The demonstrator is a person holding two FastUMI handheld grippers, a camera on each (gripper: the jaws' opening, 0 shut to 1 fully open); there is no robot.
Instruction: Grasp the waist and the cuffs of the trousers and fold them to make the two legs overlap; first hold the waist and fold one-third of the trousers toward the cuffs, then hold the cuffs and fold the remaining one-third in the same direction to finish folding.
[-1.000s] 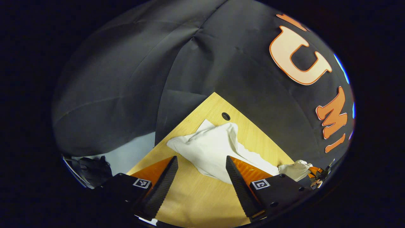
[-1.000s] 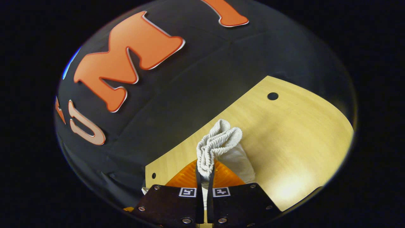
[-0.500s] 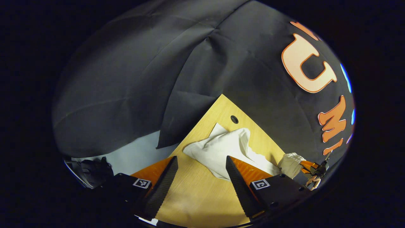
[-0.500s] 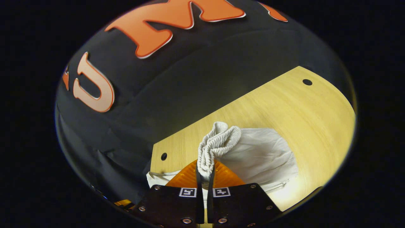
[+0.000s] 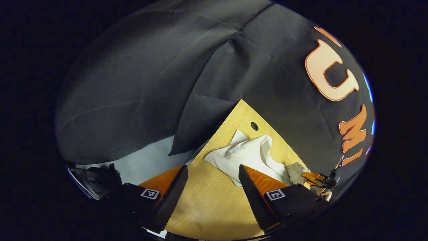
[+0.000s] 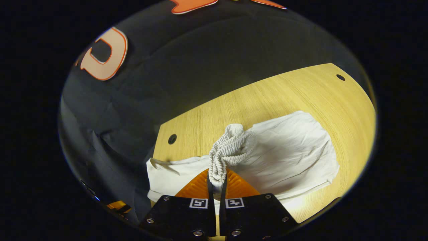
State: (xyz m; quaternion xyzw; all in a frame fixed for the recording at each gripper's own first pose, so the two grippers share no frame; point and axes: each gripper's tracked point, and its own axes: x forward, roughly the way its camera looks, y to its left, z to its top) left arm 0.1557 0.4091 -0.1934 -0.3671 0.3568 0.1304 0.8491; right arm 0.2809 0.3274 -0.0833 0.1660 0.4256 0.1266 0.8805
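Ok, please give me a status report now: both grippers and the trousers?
Right gripper shut on gathered waist. Left gripper open, over bare table. Trousers spread on table, unfolded. Nothing in the way.

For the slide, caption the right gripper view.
Right gripper shut on the bunched waistband of white trousers spread over a wooden table.

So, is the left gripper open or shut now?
Open: the left gripper has its fingers spread apart over bare table, holding nothing.
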